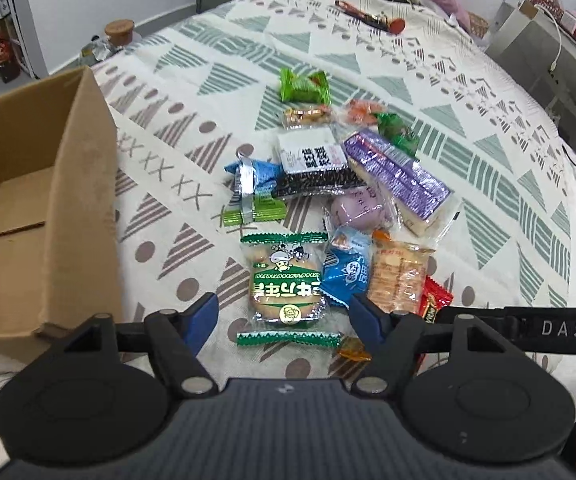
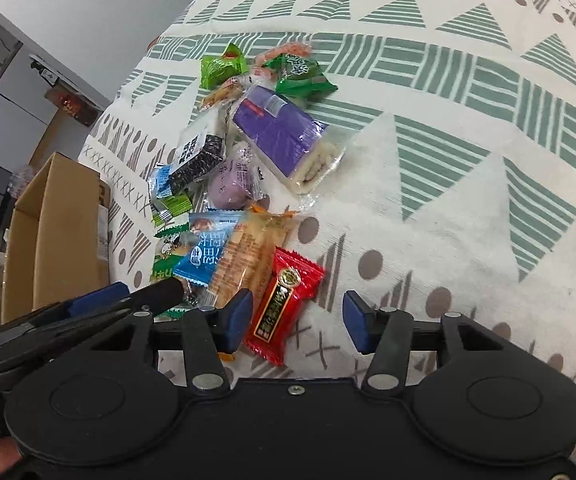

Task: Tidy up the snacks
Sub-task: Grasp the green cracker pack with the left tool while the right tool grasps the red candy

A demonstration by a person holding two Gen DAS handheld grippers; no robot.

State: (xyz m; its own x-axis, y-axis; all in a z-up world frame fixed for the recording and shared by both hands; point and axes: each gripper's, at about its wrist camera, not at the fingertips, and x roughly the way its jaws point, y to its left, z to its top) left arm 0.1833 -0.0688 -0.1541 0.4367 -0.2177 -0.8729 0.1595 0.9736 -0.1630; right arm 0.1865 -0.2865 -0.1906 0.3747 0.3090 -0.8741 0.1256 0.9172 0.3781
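Observation:
A heap of wrapped snacks lies on a patterned cloth. My left gripper is open, its blue pads on either side of a green biscuit packet without touching it. Beside that packet lie a blue packet, an orange cracker packet and a red packet. My right gripper is open low over the red packet, whose lower half lies between the pads; the left pad is close to its edge. A purple loaf pack lies further back. The cardboard box stands open at the left.
A cork-topped jar and some wrapped things sit at the cloth's far side. Shelving and boxes stand at the far right. The left gripper's fingers cross the right wrist view at the left, next to the box.

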